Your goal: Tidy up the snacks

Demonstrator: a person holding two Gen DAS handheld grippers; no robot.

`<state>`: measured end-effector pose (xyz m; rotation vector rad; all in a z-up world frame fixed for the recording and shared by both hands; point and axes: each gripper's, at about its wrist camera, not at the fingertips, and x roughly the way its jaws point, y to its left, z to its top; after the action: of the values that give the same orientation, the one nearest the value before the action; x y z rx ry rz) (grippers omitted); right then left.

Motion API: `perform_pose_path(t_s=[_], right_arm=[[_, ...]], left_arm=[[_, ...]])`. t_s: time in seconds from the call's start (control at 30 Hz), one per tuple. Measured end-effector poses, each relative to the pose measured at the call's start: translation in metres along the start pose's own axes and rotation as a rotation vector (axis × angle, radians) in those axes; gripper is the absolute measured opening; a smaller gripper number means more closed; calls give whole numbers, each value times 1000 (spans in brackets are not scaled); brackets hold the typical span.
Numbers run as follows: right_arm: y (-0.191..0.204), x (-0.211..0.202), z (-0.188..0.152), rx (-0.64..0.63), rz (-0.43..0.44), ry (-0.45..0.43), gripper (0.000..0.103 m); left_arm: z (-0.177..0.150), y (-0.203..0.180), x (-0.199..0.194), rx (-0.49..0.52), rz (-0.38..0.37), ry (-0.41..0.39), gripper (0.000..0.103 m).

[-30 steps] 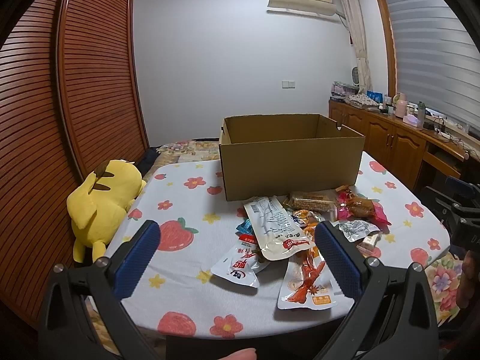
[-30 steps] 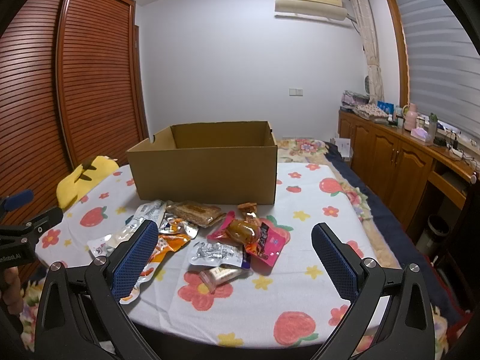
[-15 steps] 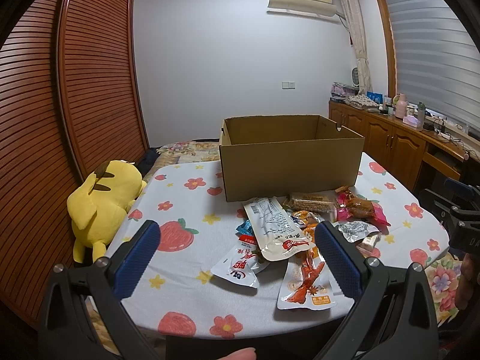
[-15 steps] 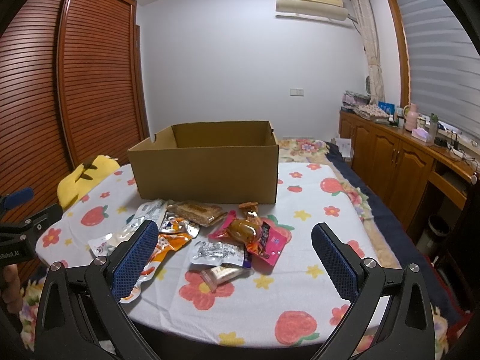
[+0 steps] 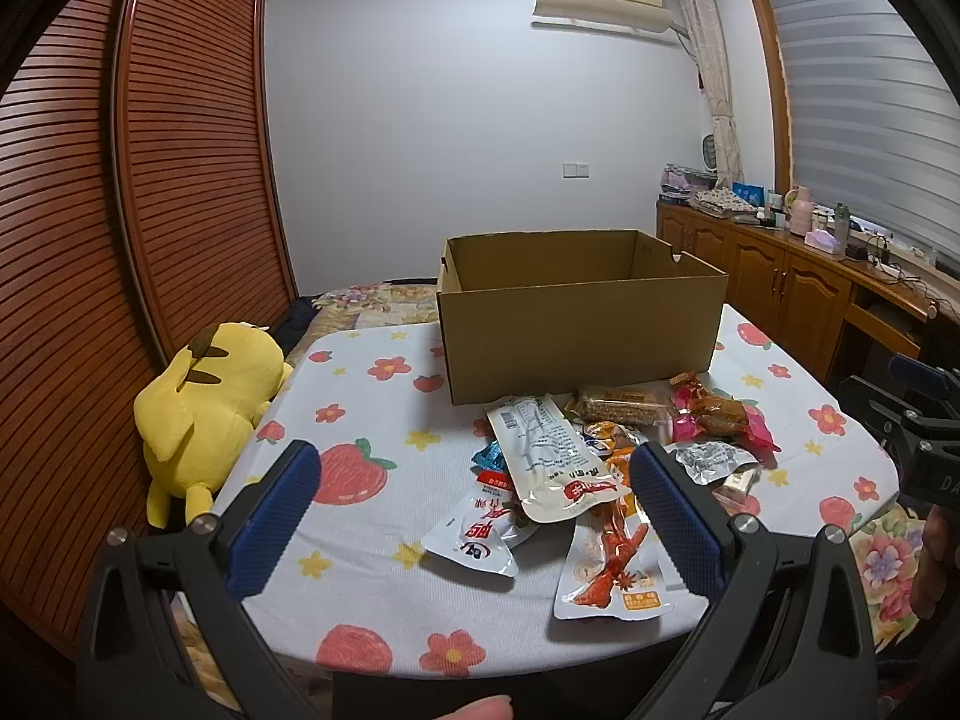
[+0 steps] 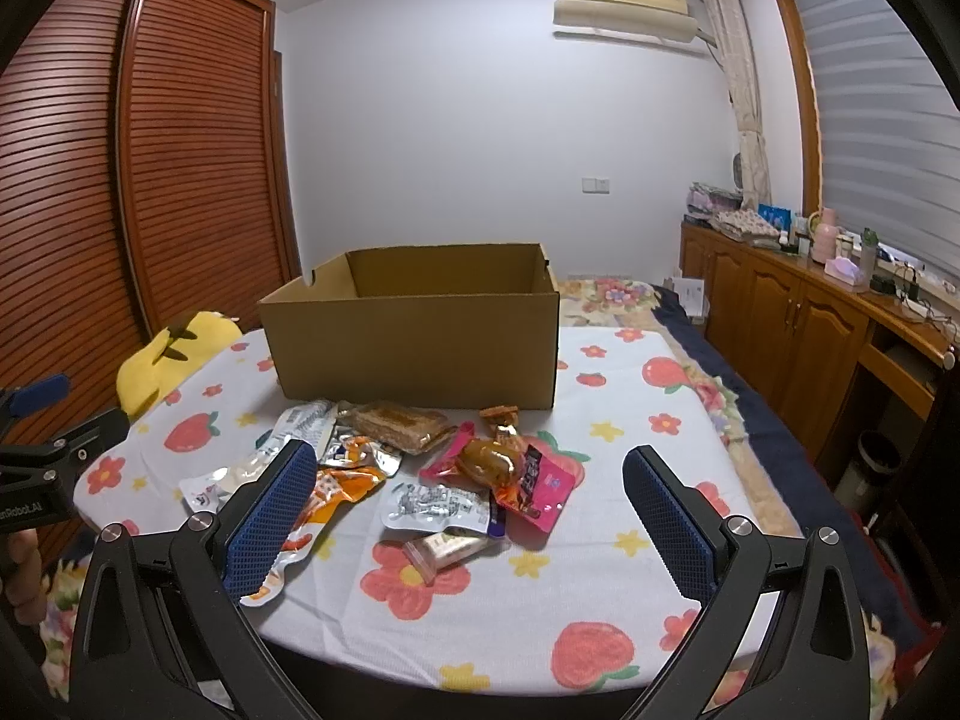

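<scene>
An open brown cardboard box [image 5: 576,336] [image 6: 414,348] stands at the middle of the table. Several snack packets lie in a loose pile in front of it: a long white packet [image 5: 549,456], a red-and-white packet [image 5: 480,531], a chicken-foot packet [image 5: 612,570], a cereal bar [image 6: 399,423], a pink packet [image 6: 534,480] and a silver packet [image 6: 435,507]. My left gripper [image 5: 474,510] is open and empty, hovering over the near table edge. My right gripper [image 6: 468,510] is open and empty, also short of the pile.
A flower-and-strawberry tablecloth [image 6: 600,546] covers the table. A yellow plush toy [image 5: 204,408] lies at the table's left edge. Slatted wooden wardrobe doors [image 5: 120,210] stand on the left, wooden cabinets [image 6: 798,324] along the right wall.
Both grippers have barely moved; the view has shifted only slightly. The snacks and box lie as before.
</scene>
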<state>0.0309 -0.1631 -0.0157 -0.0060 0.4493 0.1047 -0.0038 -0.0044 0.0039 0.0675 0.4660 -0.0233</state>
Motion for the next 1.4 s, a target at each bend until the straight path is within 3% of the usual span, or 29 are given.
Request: perform_pose_path(t_s=[0.83, 1.4], right_arm=[[4, 1, -2, -2, 7, 14, 103], [-8, 36, -19, -21, 8, 96, 103]], left_arm=[[-2, -2, 6, 5, -12, 27, 103], [-22, -20, 58, 71, -106, 173, 103]])
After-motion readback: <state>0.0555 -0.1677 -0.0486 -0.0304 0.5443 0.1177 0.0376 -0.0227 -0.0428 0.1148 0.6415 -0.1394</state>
